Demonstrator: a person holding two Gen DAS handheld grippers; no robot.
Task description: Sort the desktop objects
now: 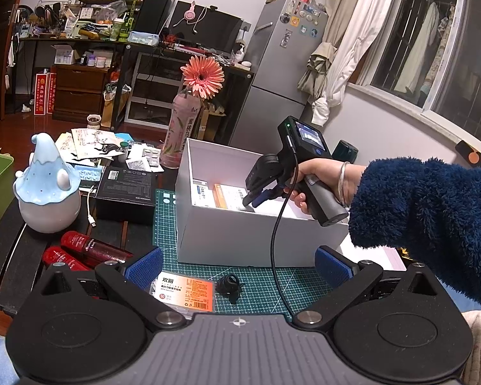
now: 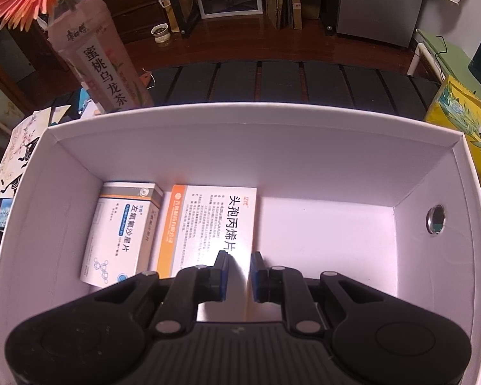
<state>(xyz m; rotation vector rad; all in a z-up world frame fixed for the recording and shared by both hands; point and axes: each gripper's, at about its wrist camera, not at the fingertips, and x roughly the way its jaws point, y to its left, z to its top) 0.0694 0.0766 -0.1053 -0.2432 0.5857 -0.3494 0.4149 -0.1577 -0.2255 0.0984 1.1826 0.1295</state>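
With the right gripper (image 2: 240,258) clamped on the orange box (image 2: 208,224) inside the white bin (image 2: 240,122), release likely comes next, while the left gripper (image 1: 239,264) waits apart.

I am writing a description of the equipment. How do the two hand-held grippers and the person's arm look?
Each gripper is black with blue ribbed pads: the left gripper and the right gripper. The right one has a grey handle, a small screen, a green light and a black cable. The arm wears a fluffy dark blue sleeve and a silver bangle.

Orange-edged box (image 2: 208,224): 头孢丙烯片. Blue-white box (image 2: 122,234): 左氧氟沙星片. Bottle (image 2: 93,54): 蜜桃乌龙茶. Packet (image 1: 186,290): 欢丽.
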